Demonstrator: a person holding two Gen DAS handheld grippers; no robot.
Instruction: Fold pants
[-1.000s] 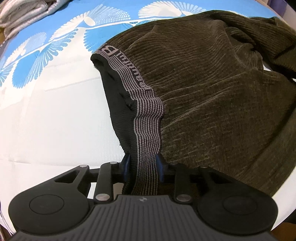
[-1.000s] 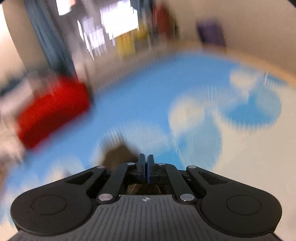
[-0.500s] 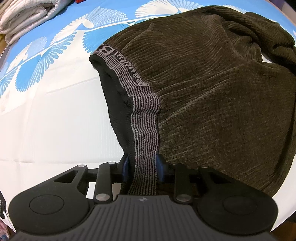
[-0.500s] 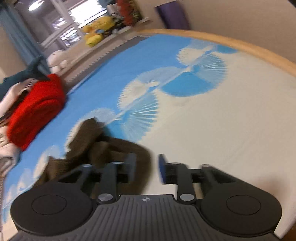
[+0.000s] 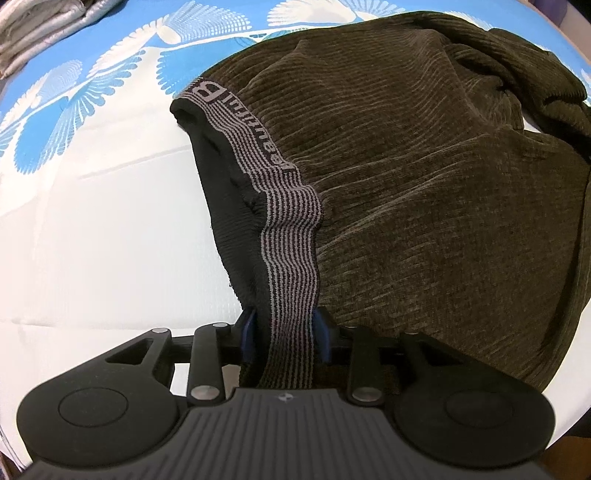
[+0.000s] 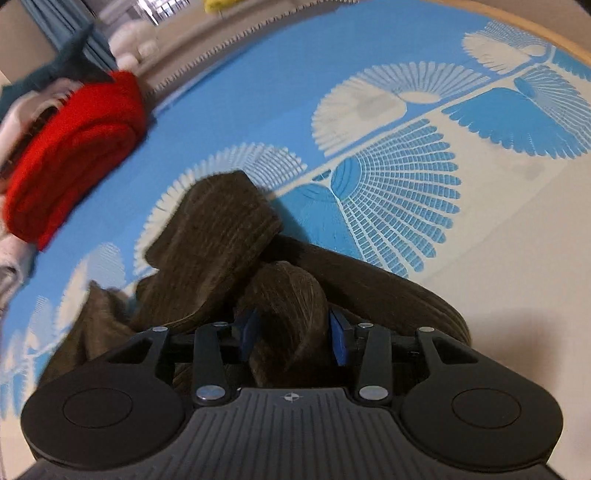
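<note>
Dark olive ribbed pants [image 5: 424, 192] lie spread over the blue-and-white patterned bed cover [image 5: 92, 229]. Their grey striped waistband [image 5: 291, 236] rises from the cover into my left gripper [image 5: 285, 334]. The blue pads sit against both sides of the band and still hold it, though the jaws are opening. In the right wrist view the bunched pants legs [image 6: 221, 236] pile up on the cover. My right gripper [image 6: 293, 338] points down over them with a rolled fold of leg cloth [image 6: 286, 306] between its jaws, which are closing; the right pad stands just off the cloth.
A folded red garment [image 6: 74, 147] and other stacked clothes lie at the far left of the bed in the right wrist view. Folded pale bedding [image 5: 40, 26] sits at the top left in the left wrist view. A wooden bed edge [image 6: 535, 26] runs along the far right.
My right gripper swung down from a blurred room view onto the bunched pants legs and opened from shut, with a fold now between its jaws. The left gripper stayed on the waistband.
</note>
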